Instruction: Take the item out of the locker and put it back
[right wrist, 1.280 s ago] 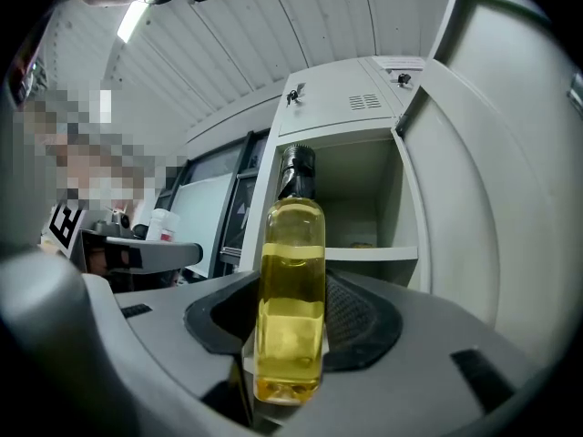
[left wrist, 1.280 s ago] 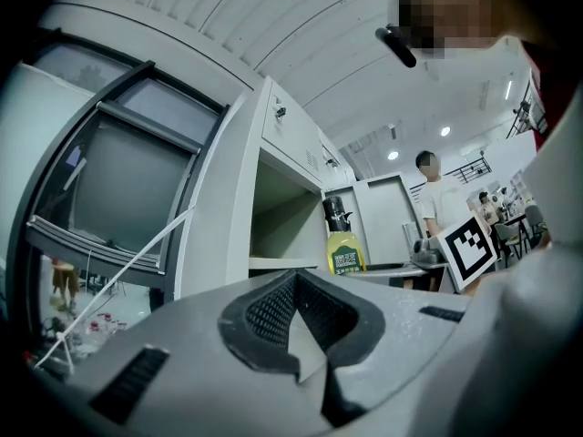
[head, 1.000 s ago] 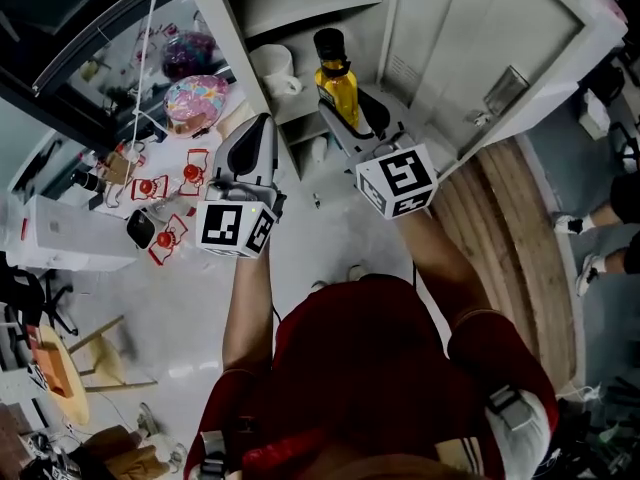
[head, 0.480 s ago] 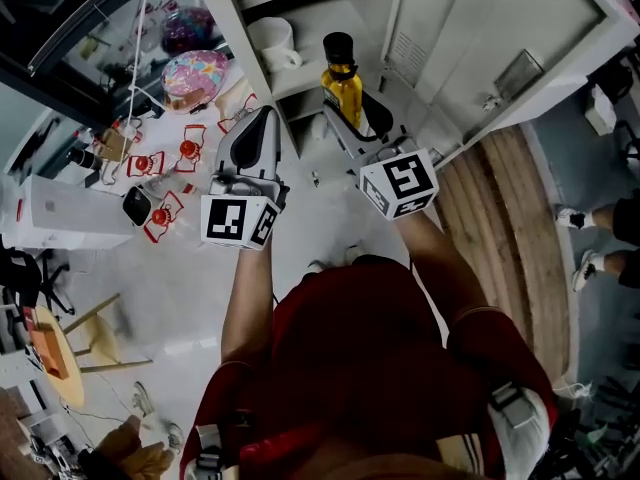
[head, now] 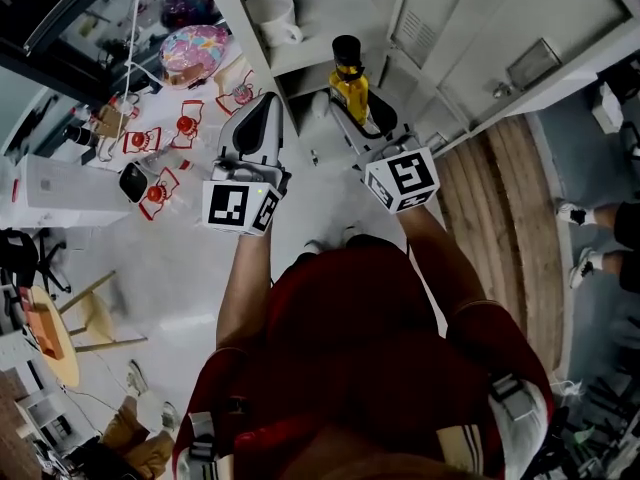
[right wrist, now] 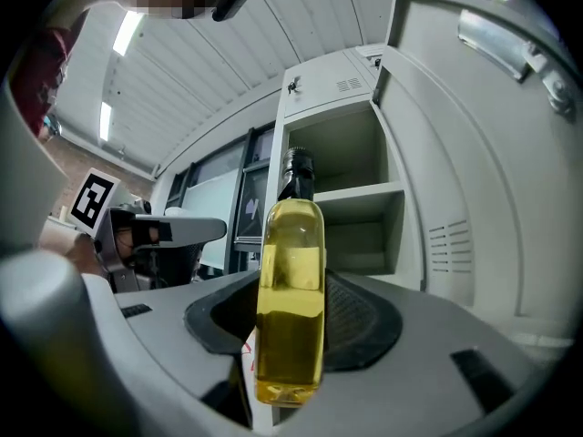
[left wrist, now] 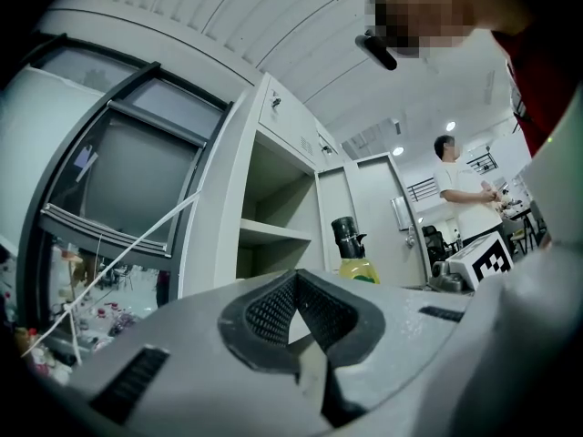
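Bottle (right wrist: 290,299) upright, neck up, clenched between fingers of right gripper (right wrist: 291,340), just outside locker (right wrist: 360,192); open shelves dead ahead, farther off. Fingers of left gripper (left wrist: 301,335) pressed together, empty, alongside at left.

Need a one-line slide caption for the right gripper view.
Right hand-held gripper clamped on an upright yellow bottle, open locker behind.

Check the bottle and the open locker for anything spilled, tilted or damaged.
Nothing stands out. The bottle sits upright, clamped in the right hand-held gripper, cap on, with no liquid visible outside it. The locker door hangs open, and the shelves look level and undamaged.
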Motion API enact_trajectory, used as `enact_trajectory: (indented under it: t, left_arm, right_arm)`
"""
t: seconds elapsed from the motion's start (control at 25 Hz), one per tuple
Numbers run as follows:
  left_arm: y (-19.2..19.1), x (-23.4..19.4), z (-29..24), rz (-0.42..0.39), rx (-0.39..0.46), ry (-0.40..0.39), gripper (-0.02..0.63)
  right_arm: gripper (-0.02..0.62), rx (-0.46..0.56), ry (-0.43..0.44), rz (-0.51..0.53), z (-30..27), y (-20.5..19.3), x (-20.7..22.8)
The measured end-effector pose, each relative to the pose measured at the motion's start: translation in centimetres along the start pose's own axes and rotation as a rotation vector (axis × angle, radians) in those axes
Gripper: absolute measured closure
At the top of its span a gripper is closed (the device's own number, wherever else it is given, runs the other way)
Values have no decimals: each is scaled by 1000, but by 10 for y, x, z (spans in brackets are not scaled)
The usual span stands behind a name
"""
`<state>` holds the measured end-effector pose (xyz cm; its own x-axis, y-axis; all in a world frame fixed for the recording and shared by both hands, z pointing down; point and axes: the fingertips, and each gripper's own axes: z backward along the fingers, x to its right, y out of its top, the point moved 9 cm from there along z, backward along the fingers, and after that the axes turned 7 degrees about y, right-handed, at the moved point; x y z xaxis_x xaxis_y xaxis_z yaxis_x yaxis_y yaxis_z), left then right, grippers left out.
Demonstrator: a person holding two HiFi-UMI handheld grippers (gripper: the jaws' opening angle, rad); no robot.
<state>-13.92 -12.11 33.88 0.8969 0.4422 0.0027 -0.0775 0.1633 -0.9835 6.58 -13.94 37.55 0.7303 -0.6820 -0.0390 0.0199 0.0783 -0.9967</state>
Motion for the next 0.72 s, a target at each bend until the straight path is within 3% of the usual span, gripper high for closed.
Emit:
enact_trajectory:
  t: [0.28,0.72]
  left_arm:
    - [-17,4,3,4,-14,-2,600]
    - [-40,5,0,11,-43,5,600]
  right_arm:
    - [405,-27,21,-10,4,-27,2]
    - [407,-94,43,54,6,-64,9]
